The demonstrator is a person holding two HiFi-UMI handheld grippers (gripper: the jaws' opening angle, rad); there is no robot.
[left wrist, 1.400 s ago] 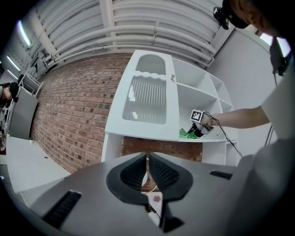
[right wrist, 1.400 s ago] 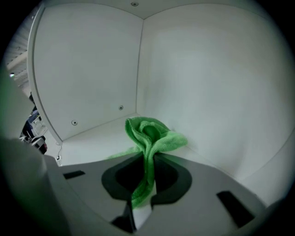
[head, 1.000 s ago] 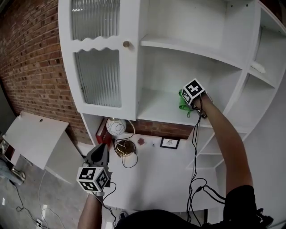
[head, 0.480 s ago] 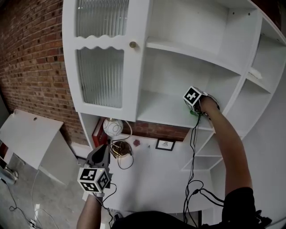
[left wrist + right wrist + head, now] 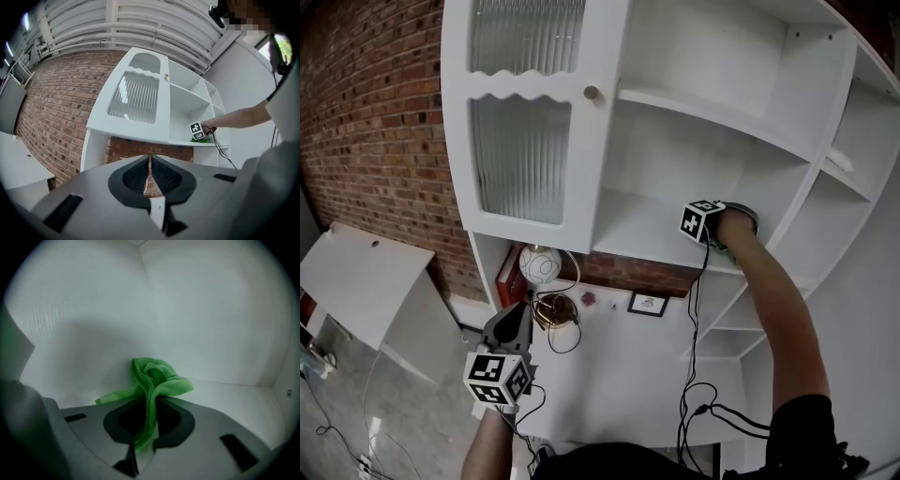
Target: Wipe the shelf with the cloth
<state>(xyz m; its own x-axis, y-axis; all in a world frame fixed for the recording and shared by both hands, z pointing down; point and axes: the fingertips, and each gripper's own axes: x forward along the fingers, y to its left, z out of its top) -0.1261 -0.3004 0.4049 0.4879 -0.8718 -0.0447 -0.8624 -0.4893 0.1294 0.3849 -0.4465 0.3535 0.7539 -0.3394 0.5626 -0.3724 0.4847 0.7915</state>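
Your right gripper (image 5: 151, 409) was clamped on the green cloth (image 5: 158, 376). One fold was pinched between its jaws and the rest was bunched just ahead of them, low over the shelf (image 5: 639, 227) near the back corner of the open compartment. Your left gripper (image 5: 150, 165) hung low, well apart from the white cabinet (image 5: 534, 192). Its jaws were pressed together with nothing between them.

A red brick wall (image 5: 375, 122) backs a white cabinet (image 5: 530, 236) with a ribbed-glass door (image 5: 520, 155); a white table (image 5: 366, 281) stands left over grey floor (image 5: 337, 422)
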